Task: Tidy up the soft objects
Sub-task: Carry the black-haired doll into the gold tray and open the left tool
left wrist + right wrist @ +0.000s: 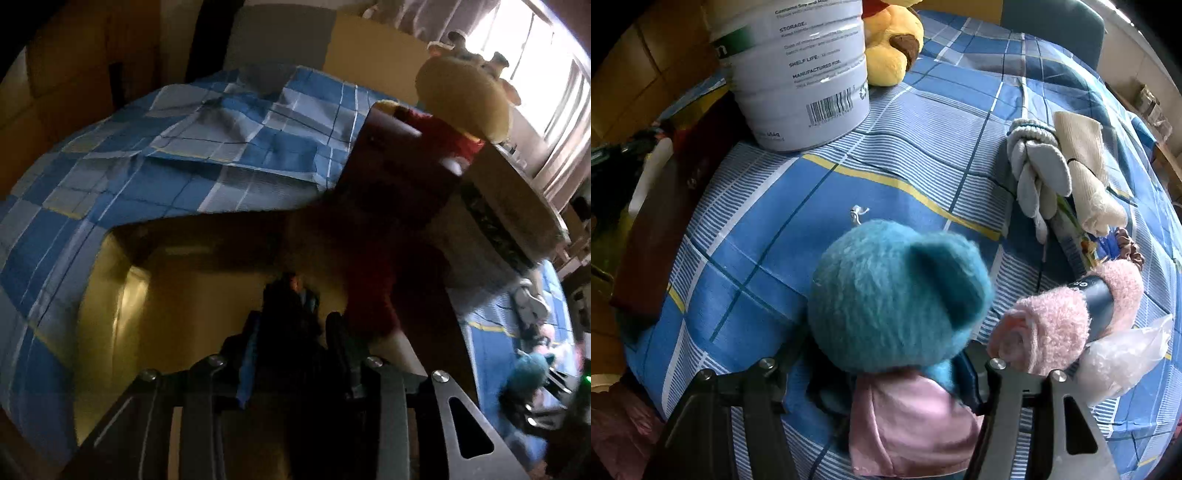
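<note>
The right gripper, jaws apart, is straddling the blue plush toy lying lengthwise between them, seemingly ungripped; the left gripper's state I cannot tell.

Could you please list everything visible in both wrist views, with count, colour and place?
Fuzzy plush toy: one, teal, between right gripper's fingers.
Satin pouch: one, pink, below it.
Rolled fleece towel: one, pink, right.
Knit gloves: one bundle, grey, upper right.
Cloth roll: one, cream, beside gloves.
Tin canister: one, white, top left.
Plush bear: one, yellow, behind canister.
Checked bedsheet: one, blue, underneath.
Left gripper: holds dark, unclear item.
Right gripper: around the toy.
</note>
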{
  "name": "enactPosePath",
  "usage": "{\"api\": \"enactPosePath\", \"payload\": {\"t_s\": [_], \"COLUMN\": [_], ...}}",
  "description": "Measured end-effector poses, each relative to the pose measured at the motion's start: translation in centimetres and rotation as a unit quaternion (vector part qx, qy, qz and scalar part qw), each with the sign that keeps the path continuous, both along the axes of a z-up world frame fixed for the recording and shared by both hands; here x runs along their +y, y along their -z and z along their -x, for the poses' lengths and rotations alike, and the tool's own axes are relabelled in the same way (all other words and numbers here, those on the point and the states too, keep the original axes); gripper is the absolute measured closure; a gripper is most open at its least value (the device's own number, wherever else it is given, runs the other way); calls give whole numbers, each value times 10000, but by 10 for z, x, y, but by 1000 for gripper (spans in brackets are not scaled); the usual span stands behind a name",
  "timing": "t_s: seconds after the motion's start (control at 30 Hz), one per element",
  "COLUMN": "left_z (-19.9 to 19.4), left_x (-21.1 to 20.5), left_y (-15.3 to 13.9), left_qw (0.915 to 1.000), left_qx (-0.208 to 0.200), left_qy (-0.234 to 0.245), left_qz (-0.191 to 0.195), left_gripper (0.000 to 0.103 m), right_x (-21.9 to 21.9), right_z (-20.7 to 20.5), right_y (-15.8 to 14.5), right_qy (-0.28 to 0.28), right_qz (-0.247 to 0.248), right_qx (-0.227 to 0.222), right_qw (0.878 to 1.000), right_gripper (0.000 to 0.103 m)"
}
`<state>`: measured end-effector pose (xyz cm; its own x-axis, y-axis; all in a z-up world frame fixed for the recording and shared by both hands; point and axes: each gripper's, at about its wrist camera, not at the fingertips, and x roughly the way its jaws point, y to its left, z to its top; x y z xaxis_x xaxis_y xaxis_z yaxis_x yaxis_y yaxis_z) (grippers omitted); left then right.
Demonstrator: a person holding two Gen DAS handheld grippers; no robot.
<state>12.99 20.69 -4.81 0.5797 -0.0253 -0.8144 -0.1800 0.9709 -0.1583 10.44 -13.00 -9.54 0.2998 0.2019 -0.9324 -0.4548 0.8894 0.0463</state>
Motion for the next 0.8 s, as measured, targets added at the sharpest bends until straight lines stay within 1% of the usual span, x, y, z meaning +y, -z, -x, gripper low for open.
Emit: {"api": "enactPosePath", "payload": {"t_s": [0.1, 0.2, 0.27, 0.3, 0.33, 0.4, 0.5, 0.57, 0.7, 0.8], "left_z": [-18, -22, -17, -16, -12, 2, 23, 39, 66, 82], "left_x": [-1, 0, 1, 3, 4, 5, 2, -3, -12, -19], "left_y": [7, 10, 5, 3, 0, -10, -20, -24, -25, -22], "left_qw": [9999, 9999, 9997, 9996, 9995, 9990, 9986, 9984, 9985, 9990], "left_qx": [5, 35, -42, -61, -106, -235, -373, -452, -488, -424], "left_qy": [6, -36, -126, -187, -241, -303, -326, -296, -198, -99], "left_qz": [-164, -164, -199, -203, -187, -209, -187, -176, -149, -104], "left_gripper": [67, 67, 57, 50, 49, 48, 40, 37, 34, 34], "right_x": [0, 0, -2, -3, -4, -4, -4, -3, 1, 3], "right_z": [0, 2, 0, 0, -1, -2, -3, -2, -1, 0], "right_y": [0, 0, 2, 2, 2, 2, 2, 2, 2, 0], "right_qy": [-9, -13, -6, -3, 1, 0, -1, 4, 35, 67], "right_qz": [12, 10, -7, -13, -19, -17, -2, 10, 50, 88], "right_qx": [-21, -32, -21, -18, -16, -18, -41, -61, -100, -151], "right_qw": [10000, 10000, 10000, 10000, 10000, 10000, 10000, 10000, 9999, 9998], "right_gripper": [38, 38, 38, 38, 38, 38, 38, 38, 39, 44]}}
